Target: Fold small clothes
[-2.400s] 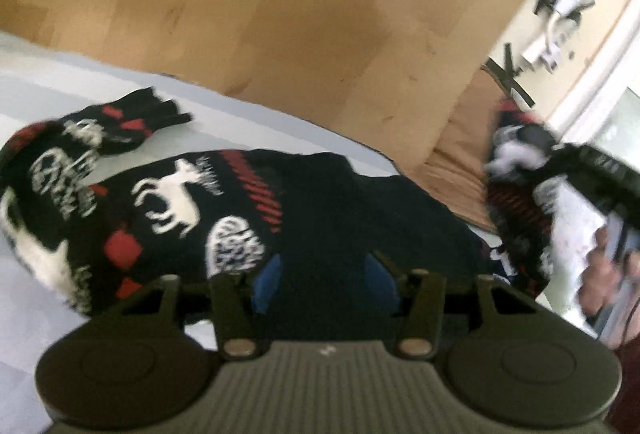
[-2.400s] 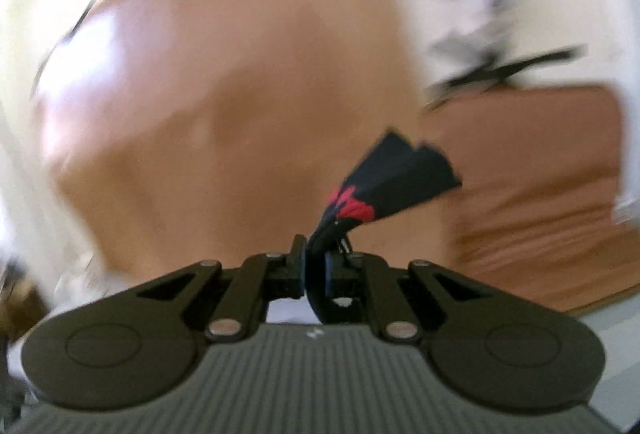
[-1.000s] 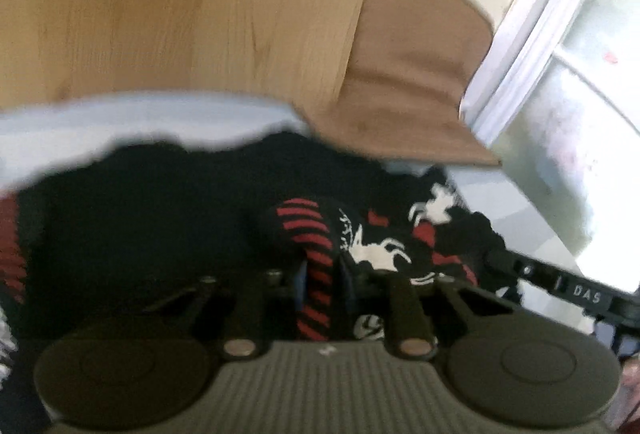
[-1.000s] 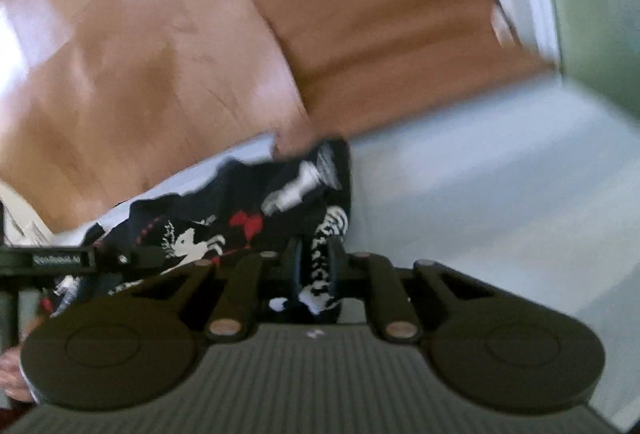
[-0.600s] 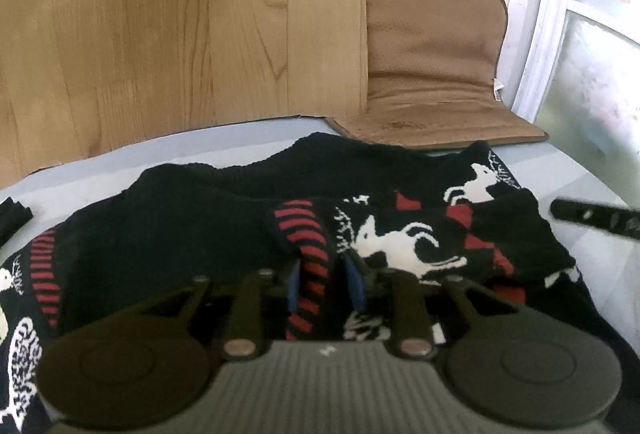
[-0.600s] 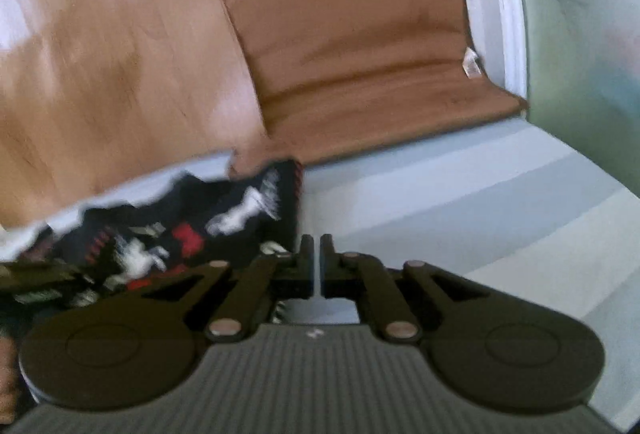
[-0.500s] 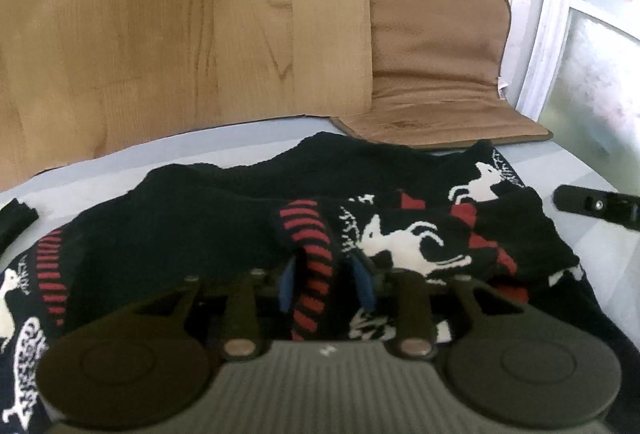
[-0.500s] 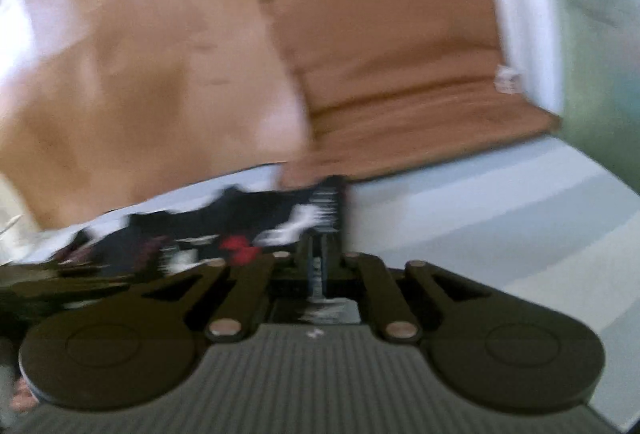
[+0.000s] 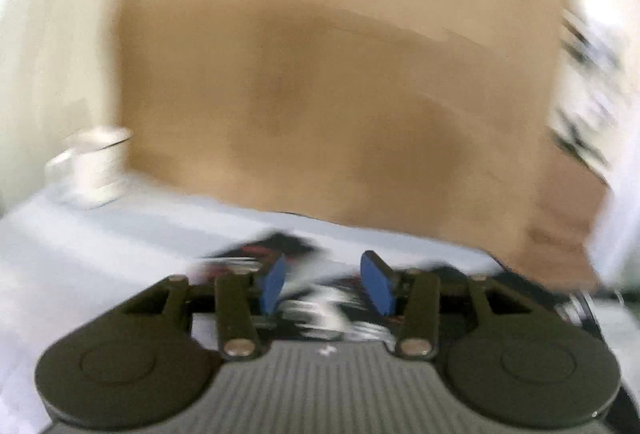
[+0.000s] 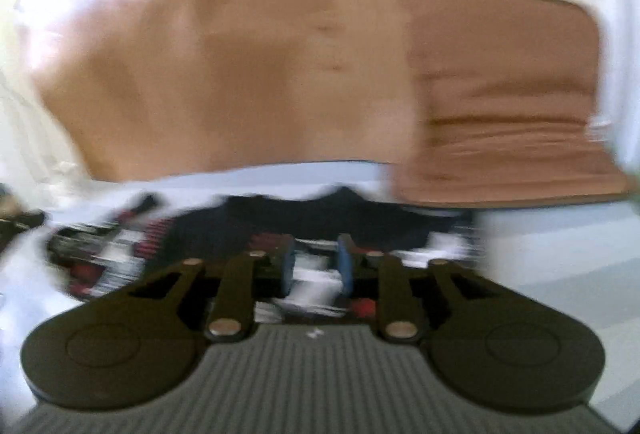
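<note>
Now both the left gripper [image 9: 322, 284] and right gripper [image 10: 316, 268] have just opened, releasing the sweater [image 10: 280, 218].

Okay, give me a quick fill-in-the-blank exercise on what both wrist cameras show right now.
1. The left gripper has pads coloured ____.
2. The sweater lies on a pale ____ surface.
3. Nothing is pinched in the right gripper; its jaws stand ____.
4. Beyond the sweater's far right corner rests a ____ cushion.

Missing words: blue; blue; open; brown

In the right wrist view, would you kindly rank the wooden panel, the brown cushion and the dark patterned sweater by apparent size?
1. Wooden panel
2. Brown cushion
3. Dark patterned sweater, partly hidden by the tool, so its rank is unsure.
</note>
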